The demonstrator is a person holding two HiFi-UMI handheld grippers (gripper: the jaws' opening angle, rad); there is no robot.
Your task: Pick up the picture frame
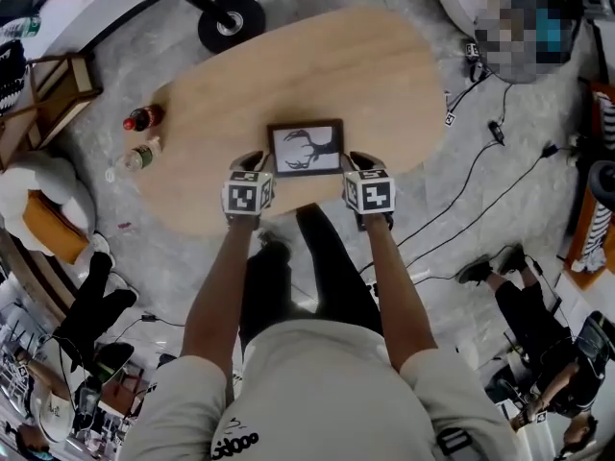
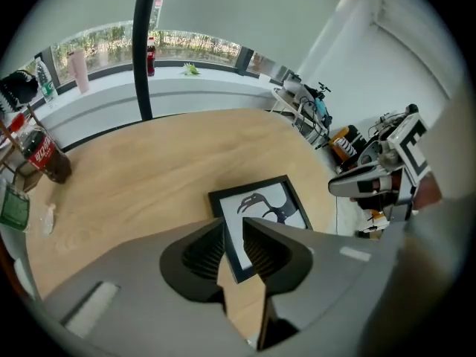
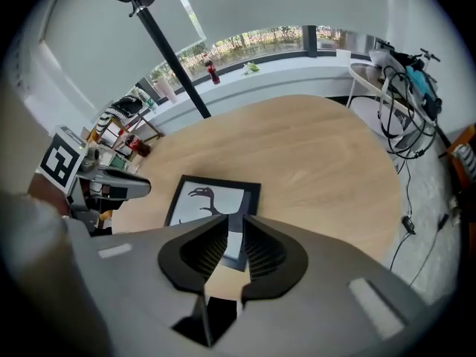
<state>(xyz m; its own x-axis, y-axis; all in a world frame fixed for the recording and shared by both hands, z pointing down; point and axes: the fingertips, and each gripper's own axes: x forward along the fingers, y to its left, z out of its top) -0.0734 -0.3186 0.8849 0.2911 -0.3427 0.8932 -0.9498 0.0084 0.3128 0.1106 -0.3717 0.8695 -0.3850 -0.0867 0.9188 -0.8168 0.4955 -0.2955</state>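
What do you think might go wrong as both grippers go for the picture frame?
The picture frame lies flat on the table, so the open left gripper and right gripper may strike wood or slip off its thin edge. If one side grips first, the frame could tilt or skid toward the near table edge.

Light wooden oval table (image 1: 384,65) recorded. At its left edge, a red-capped cola bottle (image 1: 142,118) and, near it, a clear bottle with green label (image 1: 137,157) were noted. A black round stand base (image 1: 231,22) was seen on the floor beyond the far edge, and black cables (image 1: 496,130) off the right edge.
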